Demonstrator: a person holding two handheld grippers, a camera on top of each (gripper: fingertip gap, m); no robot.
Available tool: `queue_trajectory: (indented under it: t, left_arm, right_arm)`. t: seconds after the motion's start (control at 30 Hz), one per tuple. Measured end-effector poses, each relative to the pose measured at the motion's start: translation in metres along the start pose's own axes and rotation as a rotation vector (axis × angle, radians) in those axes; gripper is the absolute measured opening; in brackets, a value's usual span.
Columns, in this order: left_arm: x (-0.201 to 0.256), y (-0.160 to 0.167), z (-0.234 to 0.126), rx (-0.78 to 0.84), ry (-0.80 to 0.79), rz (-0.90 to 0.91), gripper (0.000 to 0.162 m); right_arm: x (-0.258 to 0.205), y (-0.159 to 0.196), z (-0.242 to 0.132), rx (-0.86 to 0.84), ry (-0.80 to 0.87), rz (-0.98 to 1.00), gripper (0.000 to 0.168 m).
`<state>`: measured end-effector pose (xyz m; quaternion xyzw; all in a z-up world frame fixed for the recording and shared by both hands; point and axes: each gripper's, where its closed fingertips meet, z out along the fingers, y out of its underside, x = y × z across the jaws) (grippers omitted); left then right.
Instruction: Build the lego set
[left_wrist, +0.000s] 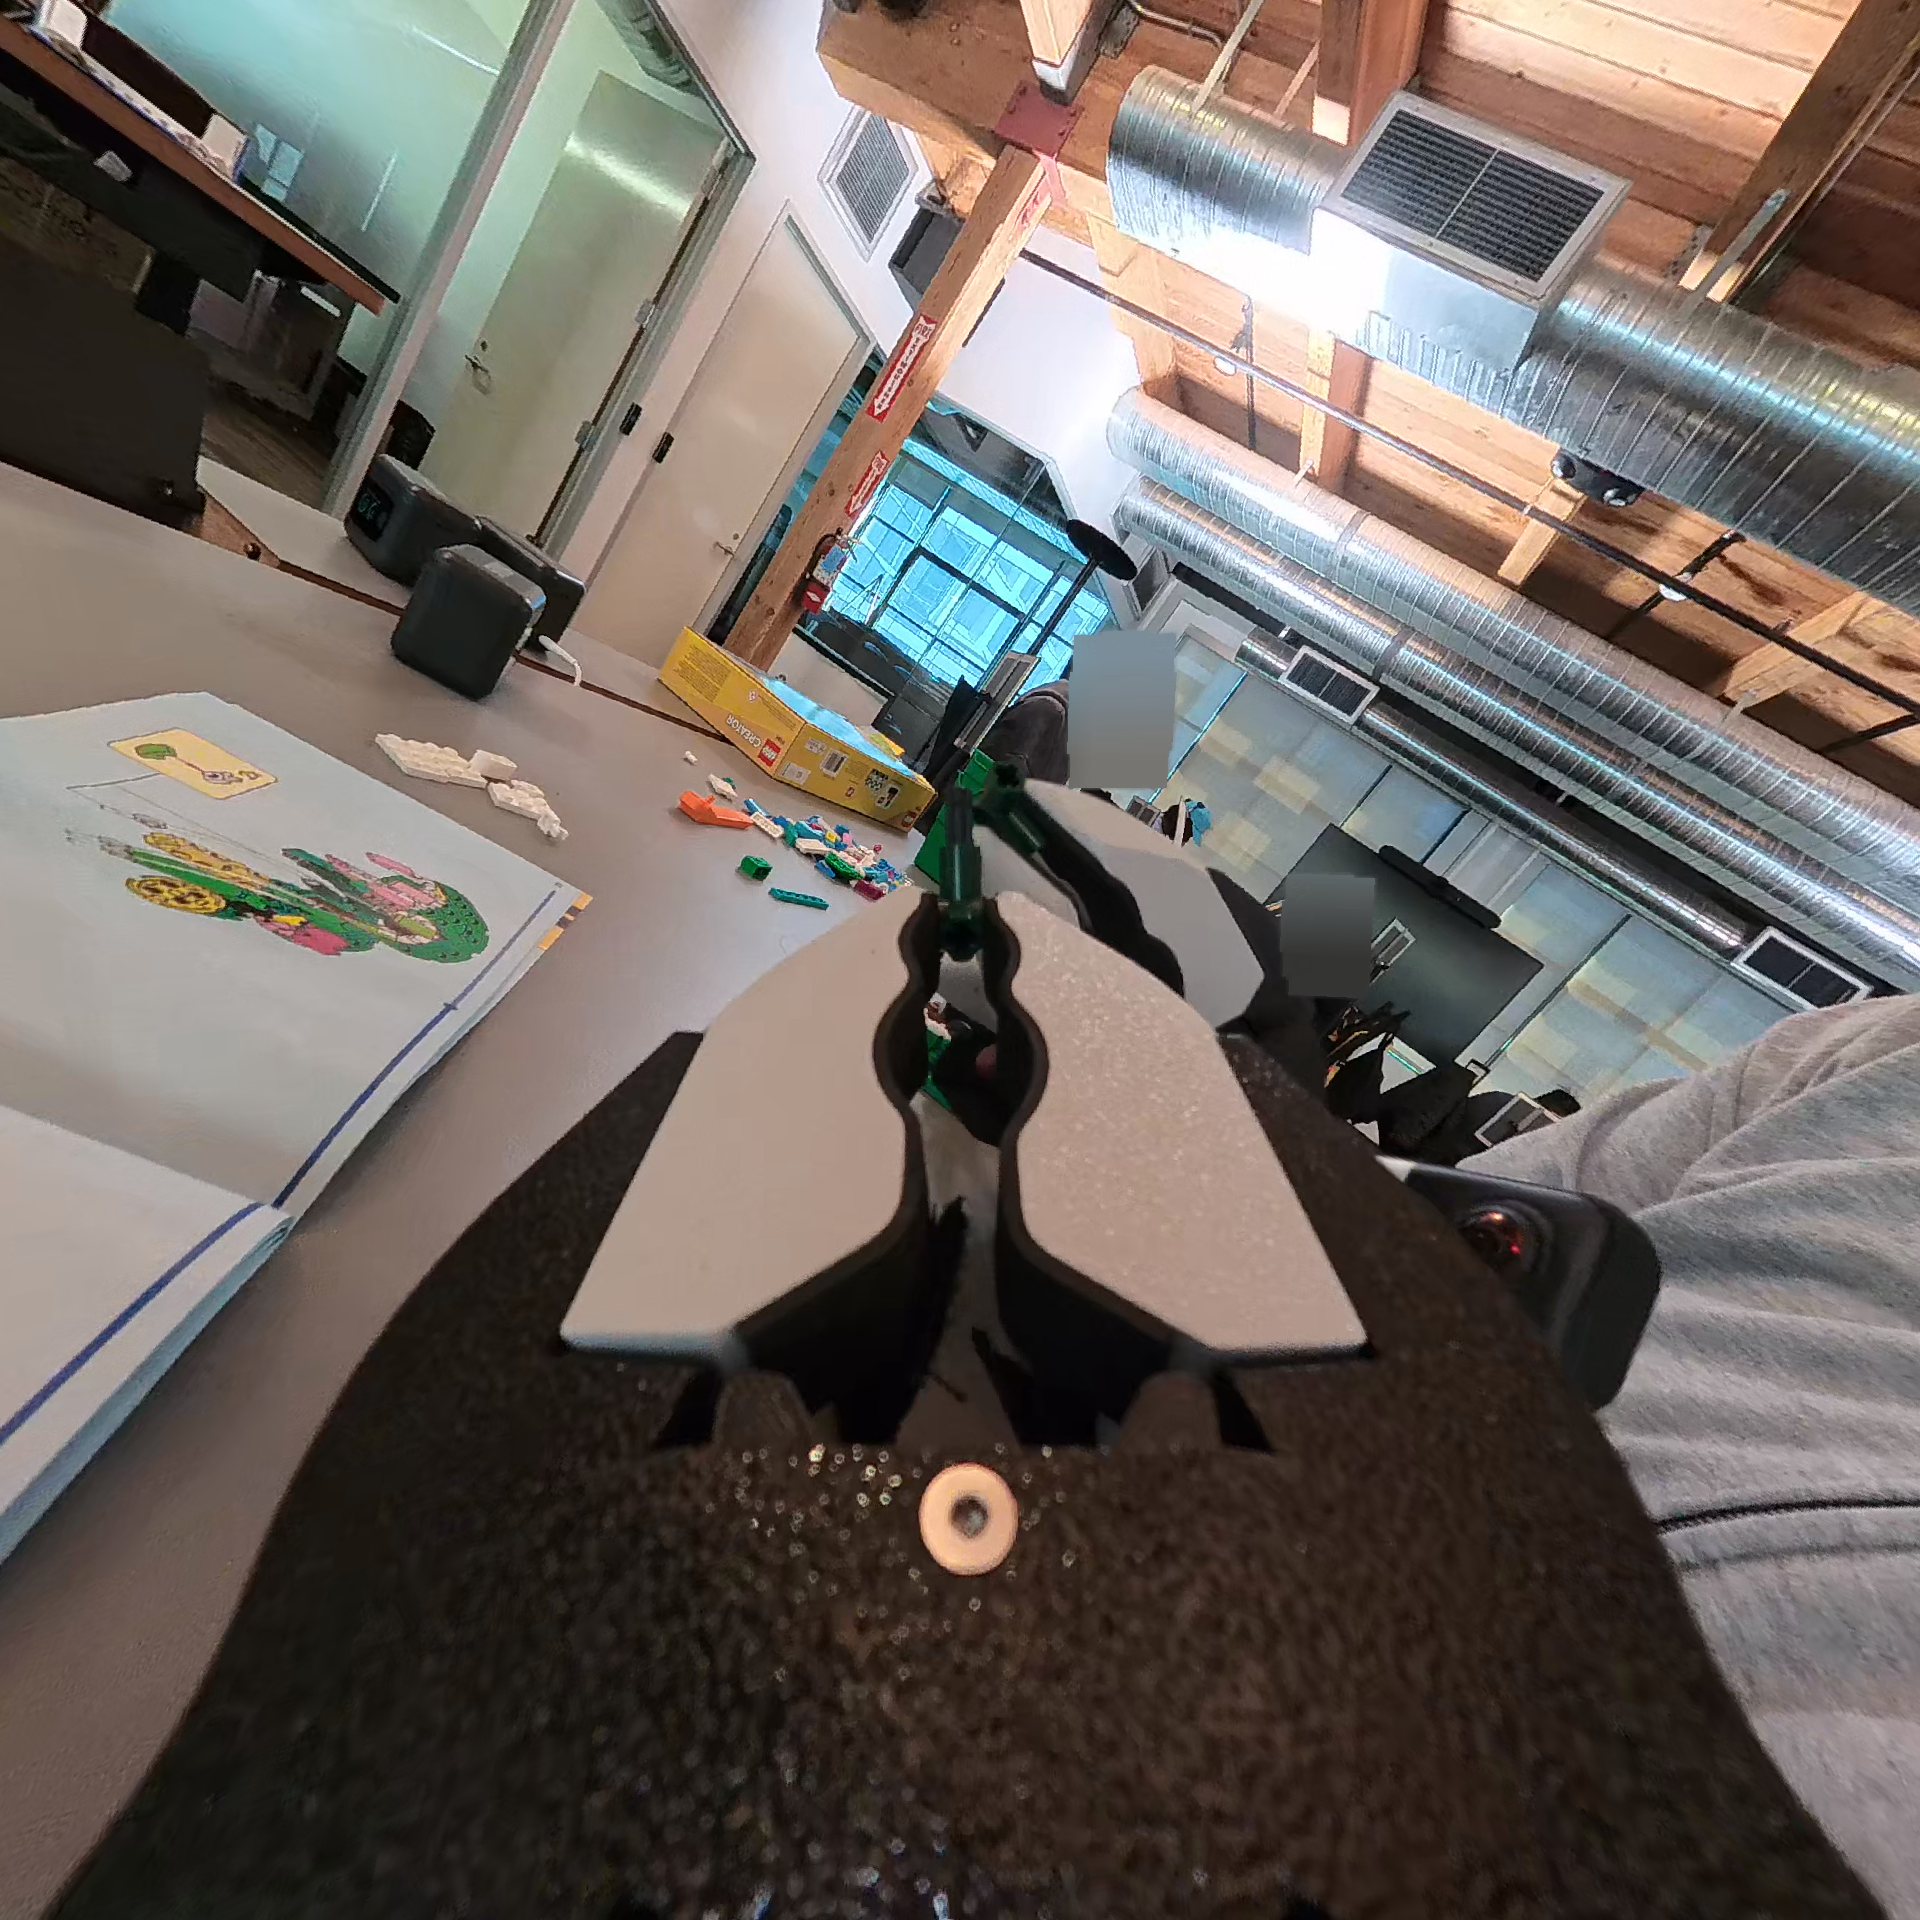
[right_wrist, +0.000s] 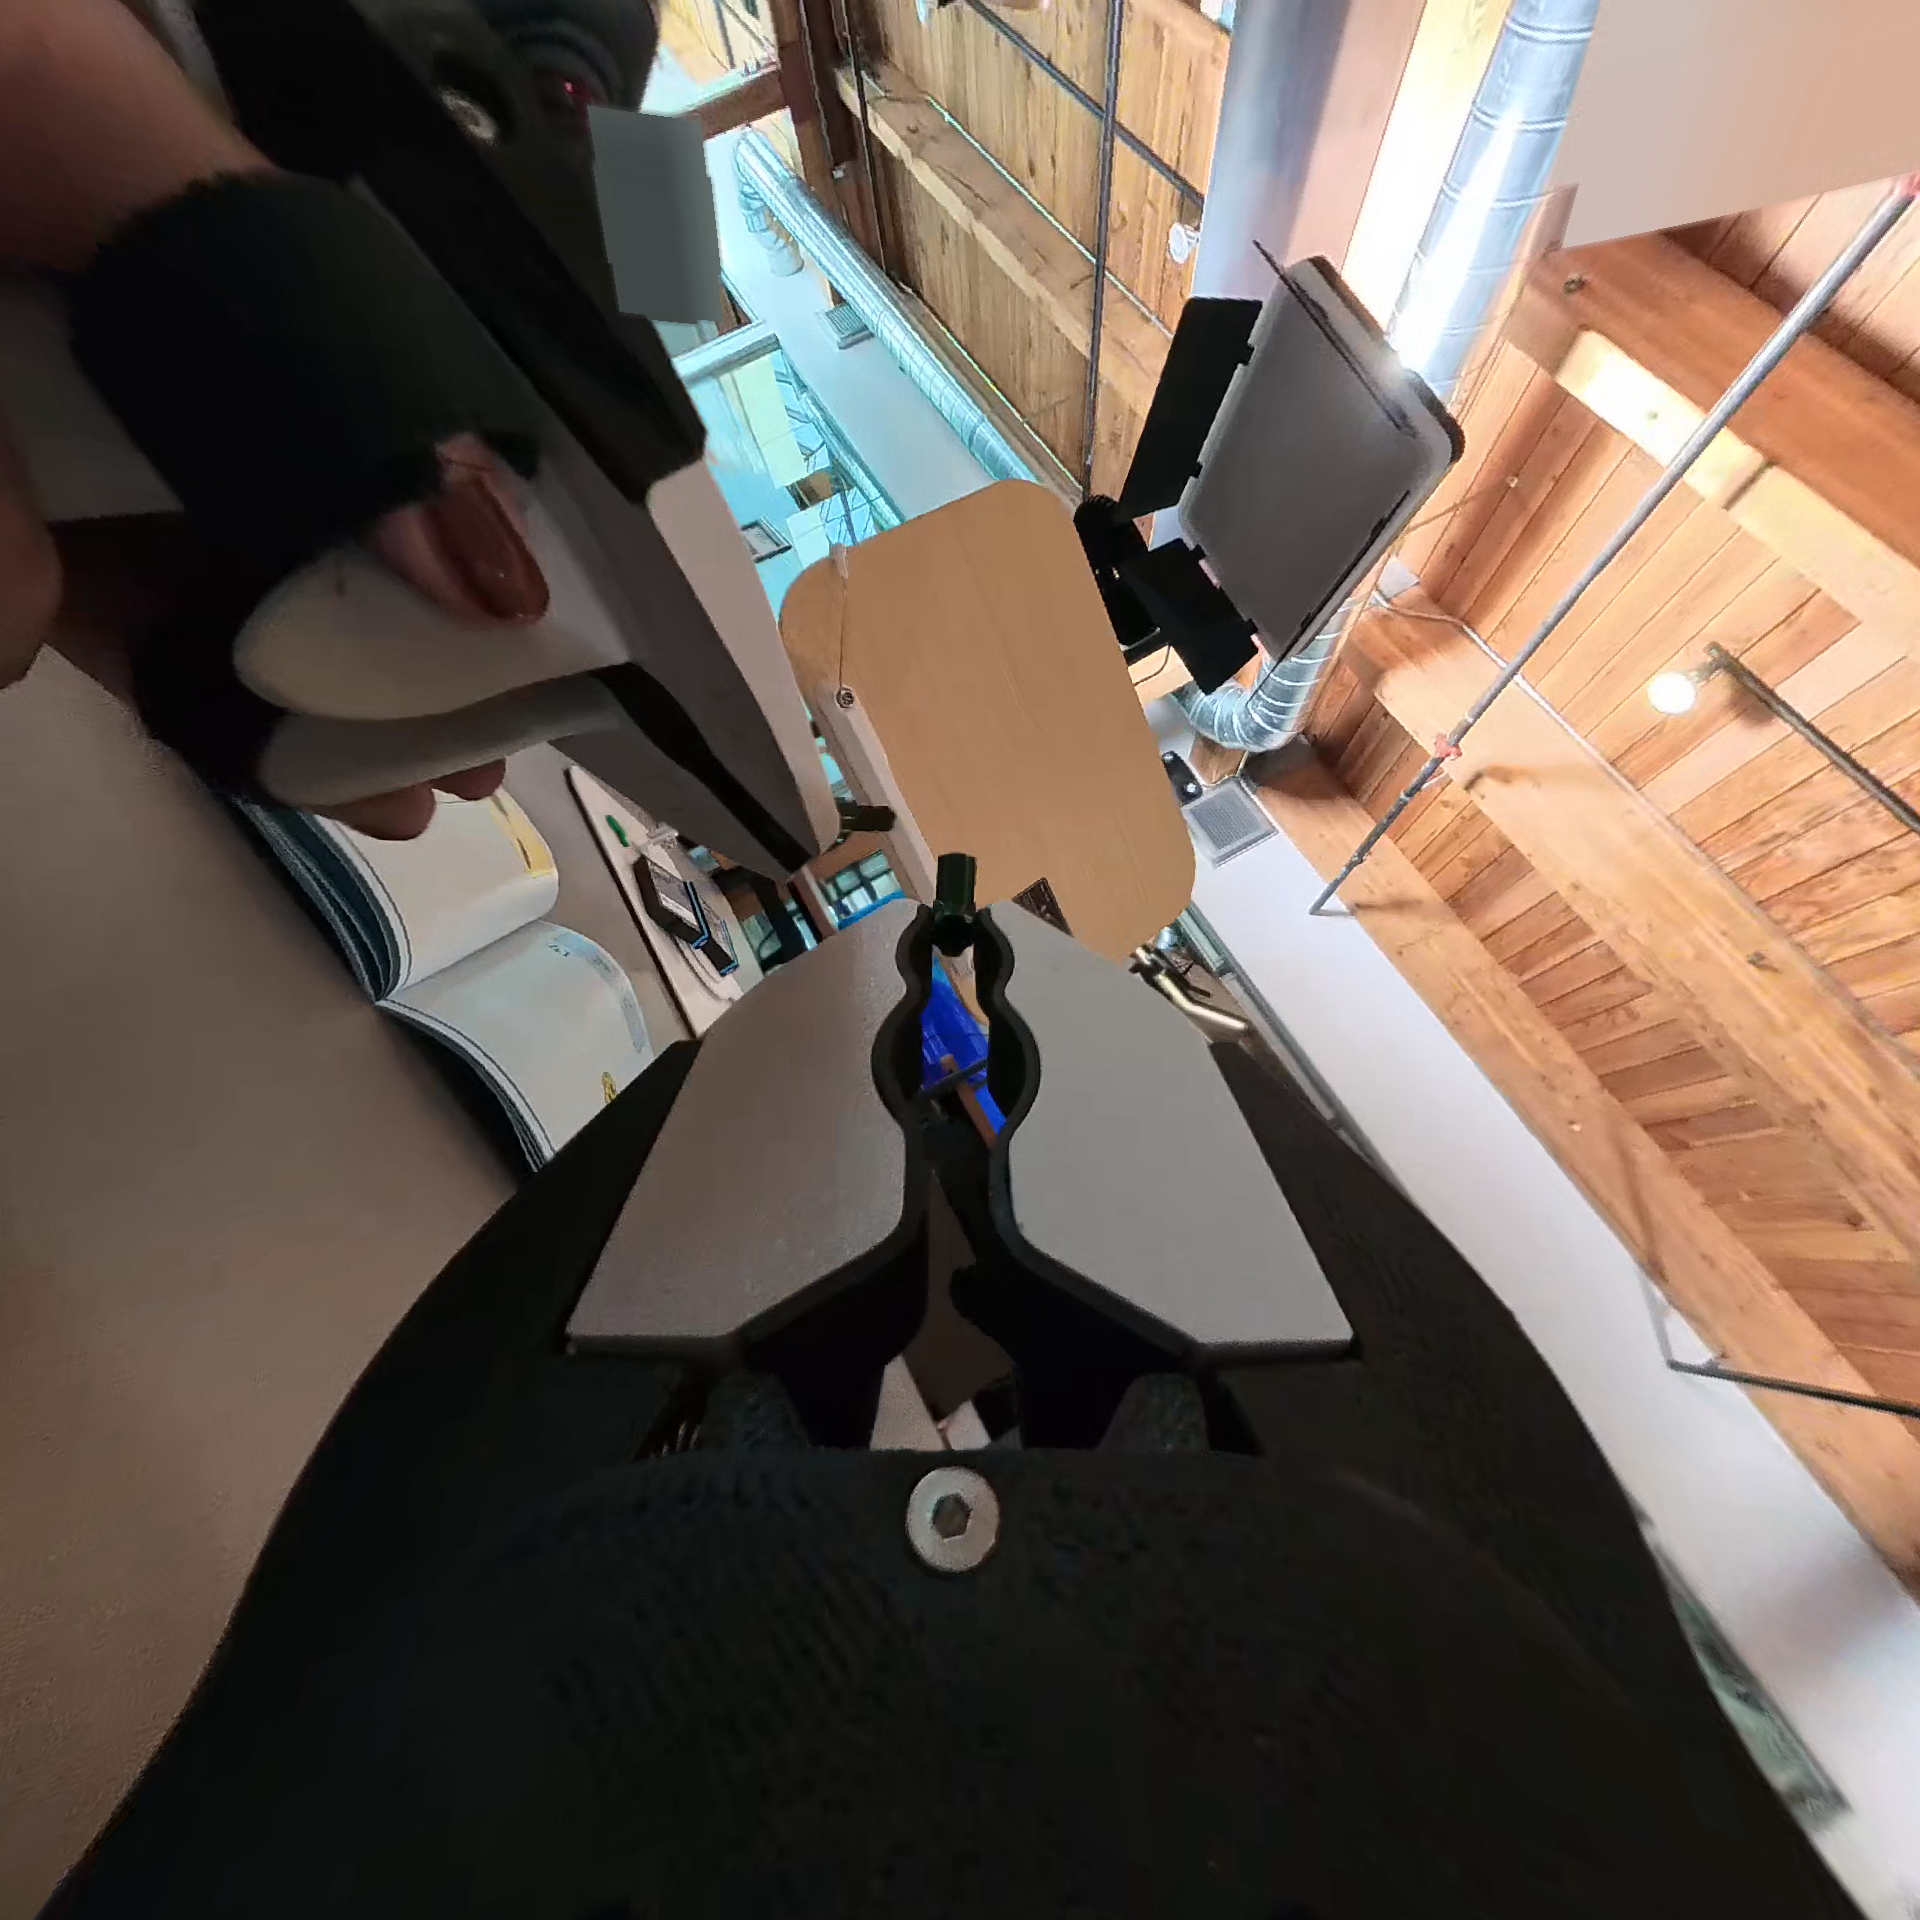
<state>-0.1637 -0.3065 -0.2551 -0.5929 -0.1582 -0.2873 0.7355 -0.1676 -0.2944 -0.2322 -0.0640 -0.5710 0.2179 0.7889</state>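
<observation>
In the left wrist view my left gripper (left_wrist: 961, 912) is shut on a thin dark green lego piece (left_wrist: 961, 862) that sticks out past the tips. My right gripper (left_wrist: 1127, 894) comes in just beyond it from the right, with a green lego piece (left_wrist: 1010, 808) at its tip, close to the left one. In the right wrist view my right gripper (right_wrist: 954, 923) is shut on a small dark green lego piece (right_wrist: 954, 883). My left gripper (right_wrist: 675, 665), held by a gloved hand (right_wrist: 291, 364), reaches in from the upper left, its piece (right_wrist: 868, 819) a little apart.
On the grey table (left_wrist: 644, 997) lie an open instruction booklet (left_wrist: 260, 935), white lego pieces (left_wrist: 468, 774), a pile of loose coloured bricks (left_wrist: 821, 842), a yellow lego box (left_wrist: 800, 743) and dark grey cubes (left_wrist: 468, 621). A grey sleeve (left_wrist: 1766, 1299) is at the right. Left and right tips are no more than a few centimetres apart.
</observation>
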Motion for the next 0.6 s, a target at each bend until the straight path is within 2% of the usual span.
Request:
queue_trajectory:
  t: [0.6]
  left_arm:
    - [0.0003, -0.0005, -0.0003, 0.004, 0.000, 0.000, 0.007]
  right_arm:
    - [-0.0062, 0.0055, 0.0017, -0.018, -0.048, 0.086, 0.006]
